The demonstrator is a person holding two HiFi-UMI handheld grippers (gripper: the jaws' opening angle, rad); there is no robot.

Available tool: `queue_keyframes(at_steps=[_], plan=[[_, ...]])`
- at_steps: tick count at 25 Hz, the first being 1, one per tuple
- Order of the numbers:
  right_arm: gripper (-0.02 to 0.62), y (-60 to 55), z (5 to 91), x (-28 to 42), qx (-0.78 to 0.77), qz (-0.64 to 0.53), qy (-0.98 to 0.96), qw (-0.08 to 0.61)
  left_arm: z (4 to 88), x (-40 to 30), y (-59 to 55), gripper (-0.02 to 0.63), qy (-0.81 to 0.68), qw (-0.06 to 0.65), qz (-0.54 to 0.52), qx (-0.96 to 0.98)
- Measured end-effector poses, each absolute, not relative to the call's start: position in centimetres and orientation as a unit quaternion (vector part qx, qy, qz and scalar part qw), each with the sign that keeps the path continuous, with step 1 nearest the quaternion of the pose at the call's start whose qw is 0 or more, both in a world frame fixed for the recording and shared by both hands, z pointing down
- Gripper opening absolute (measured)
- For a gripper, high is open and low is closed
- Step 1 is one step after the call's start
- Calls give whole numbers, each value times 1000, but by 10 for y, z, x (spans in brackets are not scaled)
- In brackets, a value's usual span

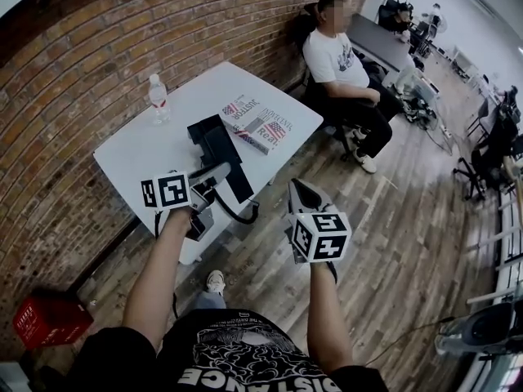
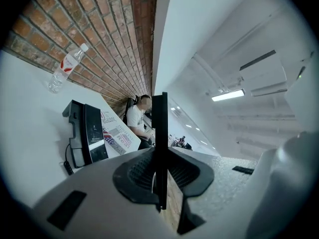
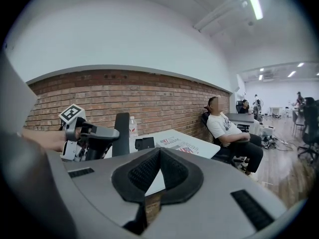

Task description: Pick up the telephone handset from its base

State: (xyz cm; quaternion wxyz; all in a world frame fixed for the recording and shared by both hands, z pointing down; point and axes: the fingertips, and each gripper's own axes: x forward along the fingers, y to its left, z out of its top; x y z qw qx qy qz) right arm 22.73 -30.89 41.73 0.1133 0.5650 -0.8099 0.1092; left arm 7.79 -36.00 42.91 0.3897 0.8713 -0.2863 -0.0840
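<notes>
The left tool (image 1: 222, 171) is clenched on the telephone handset (image 3: 122, 133). The left gripper view shows the black handset edge-on as a thin slab pinched between the two pads. From the right gripper view it stands upright in that tool, lifted clear of the telephone base (image 2: 82, 136) and on the near side of it, towards the person holding the tools. The base sits flat on the white desk (image 1: 147, 149) with its cradle empty. A dark cord (image 1: 241, 216) loops below the desk edge on the near side of the base. In the head view the handset overlaps the base, so where one ends and the other begins there is hard to tell.

The right tool (image 1: 301, 193) is clenched on nothing, its pads meeting with no gap. It hangs over the wooden floor (image 1: 392, 243), well off to the base's right and apart from the desk.

Beyond the base, towards the brick wall (image 1: 98, 47), stands a water bottle (image 1: 158, 98). Printed papers (image 1: 255, 121) lie just beside the base on its right. Past them a seated person (image 1: 343, 64) leans back in a chair.
</notes>
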Motion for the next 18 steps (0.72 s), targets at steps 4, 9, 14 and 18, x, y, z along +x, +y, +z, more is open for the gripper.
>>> queue_keyframes(at_steps=[4, 9, 14, 18], plan=[[0, -280, 411, 242, 568, 100, -810, 106, 417, 93, -329, 72, -288, 362, -78, 883], [0, -236, 406, 258, 576, 93, -806, 95, 413, 111, -280, 72, -287, 342, -67, 892], [0, -205, 403, 260, 580, 85, -805, 90, 416, 114, -249, 72, -293, 323, -49, 899], [0, -200, 401, 260, 585, 84, -801, 97, 414, 115, -244, 72, -288, 320, -43, 901]])
